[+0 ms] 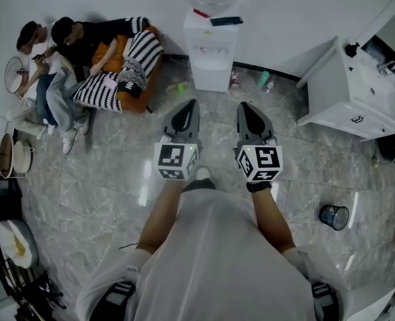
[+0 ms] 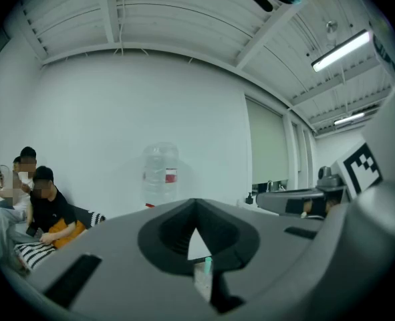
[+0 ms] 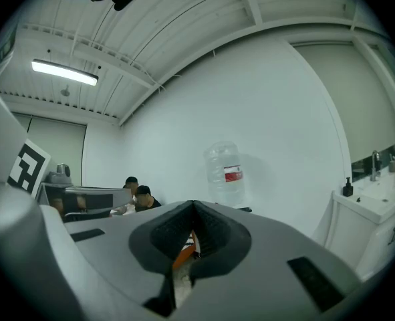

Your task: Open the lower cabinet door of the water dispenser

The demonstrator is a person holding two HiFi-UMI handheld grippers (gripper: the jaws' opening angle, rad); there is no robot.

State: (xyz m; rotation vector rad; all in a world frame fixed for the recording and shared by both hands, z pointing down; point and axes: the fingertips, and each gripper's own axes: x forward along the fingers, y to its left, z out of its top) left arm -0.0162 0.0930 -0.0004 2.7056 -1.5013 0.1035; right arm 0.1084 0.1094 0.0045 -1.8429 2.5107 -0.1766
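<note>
target: door, floor-level, well apart | left gripper: closed, empty, door at 1 o'clock | right gripper: closed, empty, door at 11 o'clock | nearer: neither

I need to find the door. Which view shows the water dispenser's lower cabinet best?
The head view: the water dispenser shows its whole body, lower front included. Both gripper views show only its bottle; their jaws hide the cabinet.

The person wears a white short-sleeved T-shirt; the grey left gripper and right gripper carry black-and-white marker cubes.
</note>
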